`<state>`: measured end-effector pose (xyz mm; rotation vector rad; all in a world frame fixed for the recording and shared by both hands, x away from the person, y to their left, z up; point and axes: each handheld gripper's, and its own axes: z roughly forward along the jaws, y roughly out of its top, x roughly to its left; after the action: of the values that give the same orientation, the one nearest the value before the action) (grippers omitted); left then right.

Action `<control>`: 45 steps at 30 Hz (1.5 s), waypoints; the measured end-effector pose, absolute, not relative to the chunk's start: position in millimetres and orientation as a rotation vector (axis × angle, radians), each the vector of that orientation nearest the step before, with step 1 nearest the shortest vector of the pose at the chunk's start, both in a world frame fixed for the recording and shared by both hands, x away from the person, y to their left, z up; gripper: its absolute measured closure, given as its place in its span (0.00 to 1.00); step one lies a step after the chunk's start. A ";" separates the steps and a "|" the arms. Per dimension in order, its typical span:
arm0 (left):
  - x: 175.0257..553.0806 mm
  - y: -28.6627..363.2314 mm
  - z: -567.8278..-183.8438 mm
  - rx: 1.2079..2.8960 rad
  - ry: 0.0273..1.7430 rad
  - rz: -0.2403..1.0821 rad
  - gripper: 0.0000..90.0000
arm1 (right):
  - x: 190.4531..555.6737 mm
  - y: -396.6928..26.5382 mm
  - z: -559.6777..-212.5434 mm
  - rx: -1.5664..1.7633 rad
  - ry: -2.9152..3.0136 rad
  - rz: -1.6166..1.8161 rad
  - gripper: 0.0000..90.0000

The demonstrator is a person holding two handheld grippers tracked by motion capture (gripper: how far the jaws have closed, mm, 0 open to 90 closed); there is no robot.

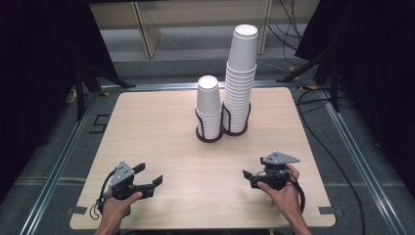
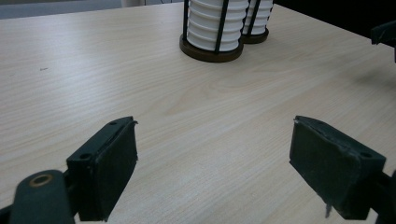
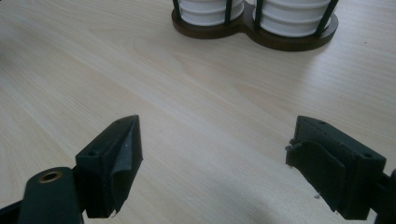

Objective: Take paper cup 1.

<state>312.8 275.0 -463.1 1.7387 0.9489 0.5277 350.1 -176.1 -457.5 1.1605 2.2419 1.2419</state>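
Note:
Two stacks of white paper cups stand upside down in a dark twin wire holder [image 1: 222,136] at the table's far middle. The short stack [image 1: 208,105] is on the left, the tall stack [image 1: 241,73] on the right. My left gripper [image 1: 149,174] rests near the front left edge, open, with bare wood between its jaws [image 2: 215,122]. My right gripper [image 1: 252,169] sits near the front right, also open with nothing in it [image 3: 217,120]. Both point toward the holder [image 2: 210,53] [image 3: 252,35], well short of it.
The light wooden table [image 1: 161,127] has rounded corners and a metal frame around it. Black stands and cables lie on the floor at the right and back. A dark tip of the other gripper [image 2: 385,35] shows at the right edge of the left gripper view.

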 end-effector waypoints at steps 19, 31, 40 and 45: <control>309.1 277.7 -461.6 1.745 0.995 0.536 0.16 | 360.9 -171.2 -446.3 1.163 2.210 1.330 0.20; 307.8 276.7 -460.8 1.746 0.999 0.540 0.16 | 382.9 -169.8 -423.9 1.113 2.177 1.337 0.20; 307.7 275.9 -461.0 1.750 0.989 0.537 0.16 | 395.9 -159.4 -406.3 1.079 2.176 1.382 0.22; 307.9 276.0 -461.0 1.756 0.989 0.538 0.16 | 404.5 -147.0 -394.1 1.040 2.166 1.380 0.21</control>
<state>307.9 276.0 -461.0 1.7556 0.9887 0.5382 404.5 -147.0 -394.1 1.0397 2.1657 1.3796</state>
